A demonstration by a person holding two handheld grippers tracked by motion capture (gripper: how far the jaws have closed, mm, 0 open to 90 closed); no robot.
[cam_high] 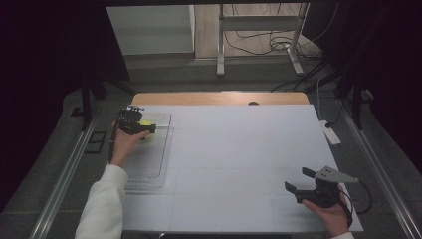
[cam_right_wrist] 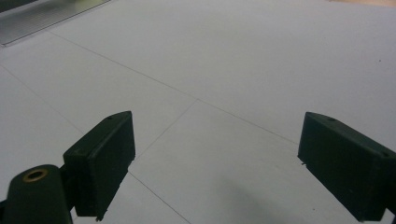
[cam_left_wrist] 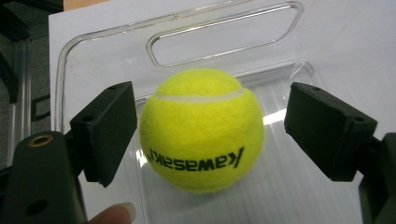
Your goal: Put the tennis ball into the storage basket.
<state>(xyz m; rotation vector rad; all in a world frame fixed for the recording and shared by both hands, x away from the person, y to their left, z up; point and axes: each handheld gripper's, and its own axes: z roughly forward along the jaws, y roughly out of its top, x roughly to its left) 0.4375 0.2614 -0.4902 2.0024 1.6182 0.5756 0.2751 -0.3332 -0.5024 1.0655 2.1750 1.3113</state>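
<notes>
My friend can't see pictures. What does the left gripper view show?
A fuzzy yellow tennis ball with black lettering sits in a clear plastic tray, between the open black jaws of the left gripper. The left jaw is close to the ball; the right stands clear.

ball (cam_left_wrist: 201, 130) in tray (cam_left_wrist: 224, 32), table's (cam_high: 239, 149) left

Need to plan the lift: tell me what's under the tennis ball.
The tennis ball sits on a clear plastic tray, with the white table sheet showing through. The contact spot itself is hidden by the ball.
</notes>
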